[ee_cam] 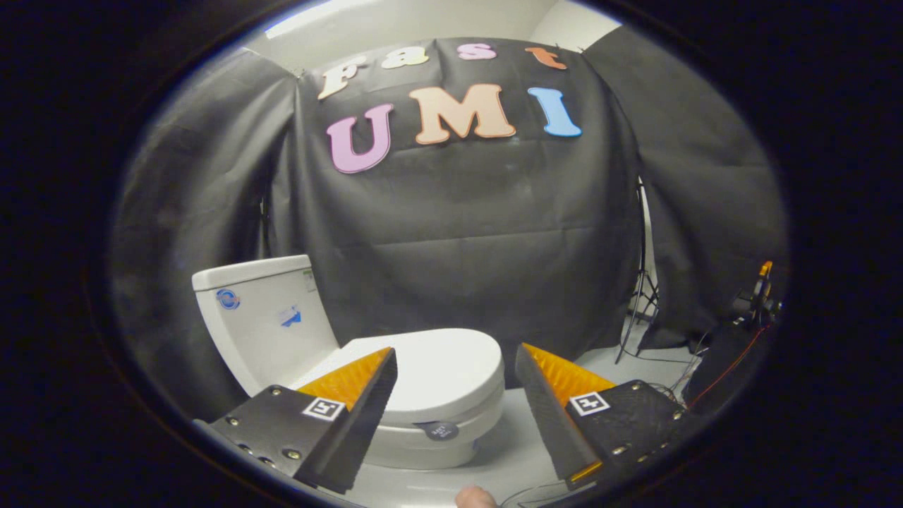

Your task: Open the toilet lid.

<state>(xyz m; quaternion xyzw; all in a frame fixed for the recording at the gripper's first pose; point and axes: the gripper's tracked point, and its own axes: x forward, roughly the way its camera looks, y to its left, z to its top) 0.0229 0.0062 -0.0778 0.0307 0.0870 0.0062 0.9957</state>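
Facing one toilet lid (437, 367), tongs (455, 360) spread.

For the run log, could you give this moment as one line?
gripper: open, nothing held | toilet lid: closed, beyond fingers | tank: behind lid | contact: none

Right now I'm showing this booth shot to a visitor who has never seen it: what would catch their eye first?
First the white toilet standing before the black cloth wall, its lid shut flat over the bowl and the tank rising behind it. Next the tool, fingers spread wide with the lid's front showing beyond them, touching nothing. Off past one finger, a light stand and cables trail on the floor.
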